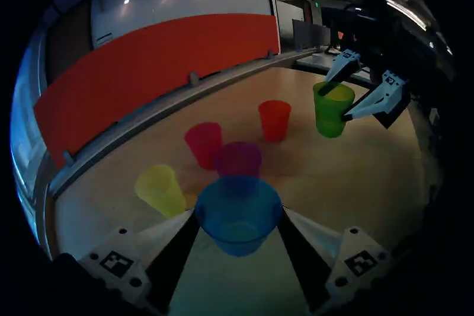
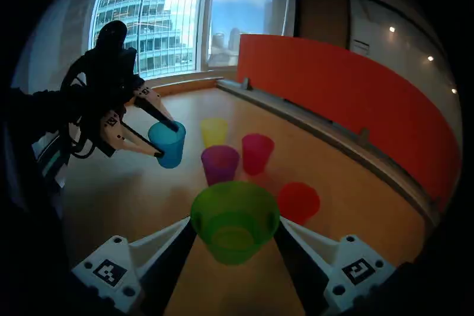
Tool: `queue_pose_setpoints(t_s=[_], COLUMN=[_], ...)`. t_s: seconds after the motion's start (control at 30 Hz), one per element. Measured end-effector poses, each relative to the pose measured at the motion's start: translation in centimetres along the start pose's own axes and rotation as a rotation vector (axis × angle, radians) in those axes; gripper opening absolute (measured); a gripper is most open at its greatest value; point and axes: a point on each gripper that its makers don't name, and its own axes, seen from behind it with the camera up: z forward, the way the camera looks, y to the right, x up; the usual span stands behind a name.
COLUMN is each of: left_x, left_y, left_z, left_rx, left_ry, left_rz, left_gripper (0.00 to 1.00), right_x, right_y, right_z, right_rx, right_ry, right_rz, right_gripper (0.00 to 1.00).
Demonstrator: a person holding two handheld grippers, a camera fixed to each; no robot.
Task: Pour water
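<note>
On the wooden table stands a purple cup, with a pink cup, yellow cup and red cup around it. The left gripper, half closed, pinches a blue cup just before the purple cup. The right gripper likewise pinches a green cup near it. Whether either cup holds water is unclear.

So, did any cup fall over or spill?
Nothing odd. The yellow plastic cup, pink cup, purple cup and red cup stand upright on the wooden table, no puddles; blue cup and green cup are held upright.
</note>
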Motion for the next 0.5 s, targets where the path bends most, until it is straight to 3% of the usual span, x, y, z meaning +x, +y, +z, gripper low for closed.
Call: queue_pose_setpoints(t_s=[0.5], left_x=[-2.4], left_y=[0.8], left_z=[2.0], left_rx=[-0.044], left_ry=[-0.088], left_rz=[0.029], left_gripper=[0.88], right_x=[-2.8], right_y=[-0.4], right_z=[1.5], right_rx=[0.016], right_ry=[-0.068], right_rz=[0.002], right_gripper=[0.91])
